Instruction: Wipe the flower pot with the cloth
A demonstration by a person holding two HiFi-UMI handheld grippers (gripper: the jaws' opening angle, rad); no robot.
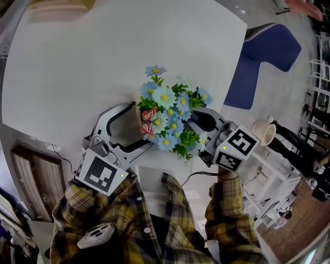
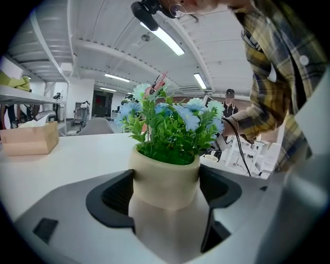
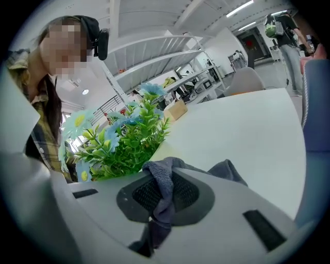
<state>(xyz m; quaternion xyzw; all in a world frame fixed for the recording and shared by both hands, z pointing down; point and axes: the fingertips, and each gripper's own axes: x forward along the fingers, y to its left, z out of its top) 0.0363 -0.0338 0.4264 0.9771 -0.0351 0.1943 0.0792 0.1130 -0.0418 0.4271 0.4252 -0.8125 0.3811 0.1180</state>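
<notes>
A cream flower pot (image 2: 165,178) with blue and white artificial flowers (image 1: 167,116) stands upright on the white round table (image 1: 77,67). My left gripper (image 2: 166,198) is open at its widest. The pot sits between its two black pads (image 2: 116,198), which stand close by its sides. In the head view the left gripper (image 1: 140,126) reaches in from the lower left, and the pot's rim (image 1: 137,109) barely shows under the blooms. My right gripper (image 3: 165,206) is shut on a grey-blue cloth (image 3: 160,185), just right of the flowers (image 3: 124,144). In the head view the right gripper (image 1: 198,121) is partly hidden by the blooms.
A beige box (image 2: 31,139) lies at the table's far side, seen also as the box (image 1: 59,7) in the head view. A blue chair (image 1: 263,56) stands beyond the table's right edge. A white rack with a cup (image 1: 264,131) is close on the right.
</notes>
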